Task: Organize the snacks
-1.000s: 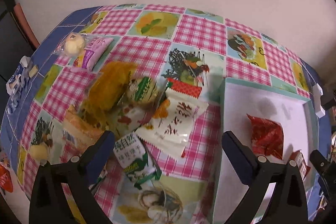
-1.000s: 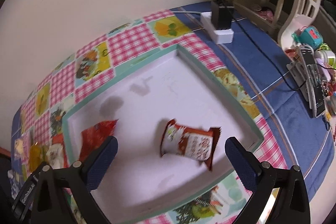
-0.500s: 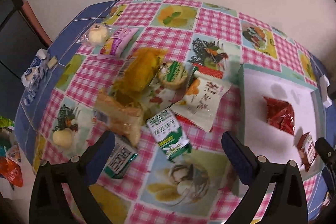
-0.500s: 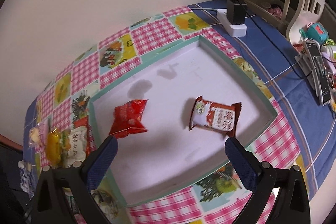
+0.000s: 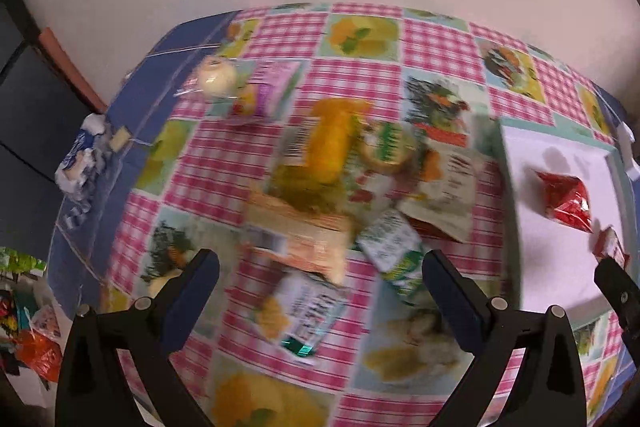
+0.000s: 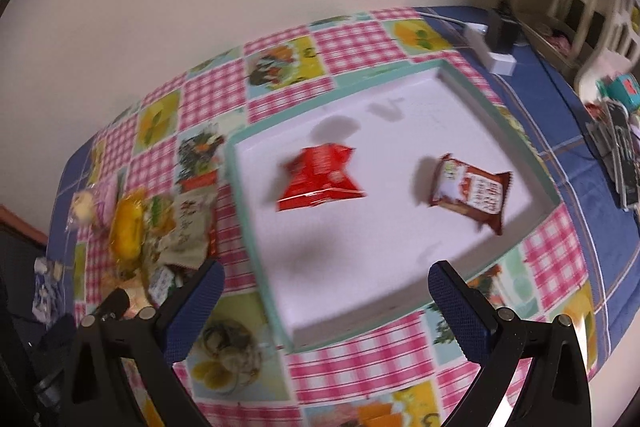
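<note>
A pile of snack packets [image 5: 332, 195] lies on the checked tablecloth: a yellow packet [image 5: 328, 147], a green-and-white carton [image 5: 394, 251], a white packet [image 5: 444, 195], among others. It also shows in the right wrist view [image 6: 152, 227]. A white tray with a teal rim [image 6: 248, 227] holds a red packet [image 6: 320, 177] and a brown packet [image 6: 472, 191]. My left gripper [image 5: 320, 291] is open and empty above the pile's near side. My right gripper [image 6: 324, 303] is open and empty above the tray's near edge.
A round bun packet [image 5: 218, 79] and a purple packet [image 5: 266, 91] lie at the far left of the cloth. A white power strip with a black plug [image 6: 498, 45] sits behind the tray. Clutter [image 6: 620, 155] lies on the blue cloth at the right.
Both grippers have pulled back and risen, so more of the table shows. The left view has swung left over the pile. Nothing was picked up; both stay open.
</note>
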